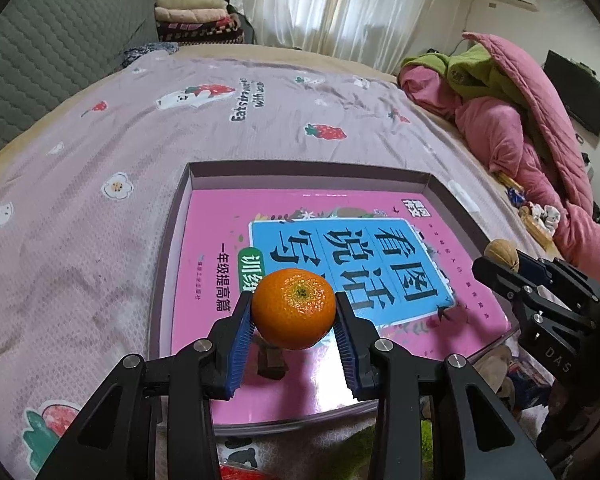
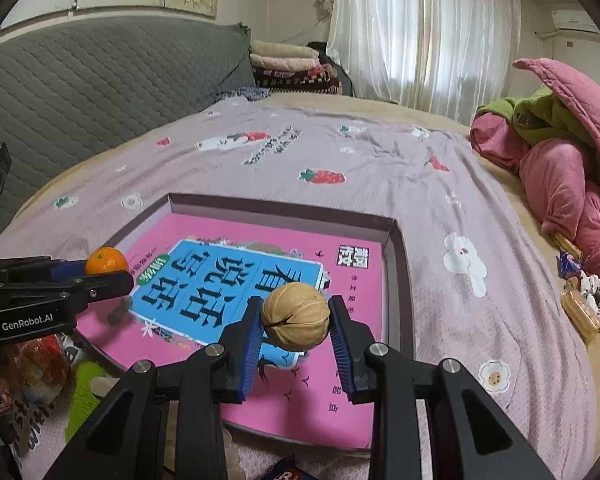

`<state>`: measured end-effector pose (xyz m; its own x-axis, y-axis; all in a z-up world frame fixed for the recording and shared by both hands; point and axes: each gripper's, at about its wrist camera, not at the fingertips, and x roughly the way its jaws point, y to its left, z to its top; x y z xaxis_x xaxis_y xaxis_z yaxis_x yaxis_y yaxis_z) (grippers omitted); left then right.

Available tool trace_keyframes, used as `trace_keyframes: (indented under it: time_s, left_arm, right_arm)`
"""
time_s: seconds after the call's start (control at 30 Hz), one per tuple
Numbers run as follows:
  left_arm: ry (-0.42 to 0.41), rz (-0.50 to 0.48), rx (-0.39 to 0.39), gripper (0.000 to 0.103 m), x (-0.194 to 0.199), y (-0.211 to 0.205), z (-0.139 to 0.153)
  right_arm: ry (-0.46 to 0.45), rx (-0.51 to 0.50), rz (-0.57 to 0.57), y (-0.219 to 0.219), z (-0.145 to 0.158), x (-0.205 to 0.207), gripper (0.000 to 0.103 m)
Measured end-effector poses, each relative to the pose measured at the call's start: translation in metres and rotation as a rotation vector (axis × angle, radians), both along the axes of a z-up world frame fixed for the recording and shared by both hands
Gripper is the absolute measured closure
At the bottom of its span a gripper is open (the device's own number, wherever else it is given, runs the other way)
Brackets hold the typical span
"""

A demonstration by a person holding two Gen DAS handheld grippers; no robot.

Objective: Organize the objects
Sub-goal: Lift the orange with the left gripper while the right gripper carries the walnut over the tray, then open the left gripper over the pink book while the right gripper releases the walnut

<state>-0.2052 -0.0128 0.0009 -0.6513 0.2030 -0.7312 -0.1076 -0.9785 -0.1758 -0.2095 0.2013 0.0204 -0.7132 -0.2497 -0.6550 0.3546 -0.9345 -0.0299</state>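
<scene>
In shallow box [image 1: 436, 184], pink book [image 1: 204, 280], grippers above

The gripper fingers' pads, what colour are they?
Blue, ribbed pads on black fingers, clearest in the left wrist view.

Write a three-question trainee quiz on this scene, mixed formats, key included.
1. True or false: the left gripper holds the orange.
2. What does the right gripper grip? A) walnut B) strawberry C) scrunchie
3. Fill in: the pink book lies inside a shallow ____ on the bed.

Key: 1 true. 2 A, the walnut. 3 box.
</scene>
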Motion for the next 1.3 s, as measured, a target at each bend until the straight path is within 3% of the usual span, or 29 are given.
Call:
trace_keyframes:
  time_s: [0.4, 1.3]
  left_arm:
    - [-0.026, -0.007, -0.016, 0.063, 0.000, 0.004, -0.007]
    - [-0.102, -0.019, -0.034, 0.063, -0.009, 0.006, -0.023]
  right_arm:
    - [-0.080, 0.067, 0.007, -0.008, -0.014, -0.003, 0.070]
    - [-0.170, 0.056, -0.004, -0.004, -0.025, -0.008, 0.070]
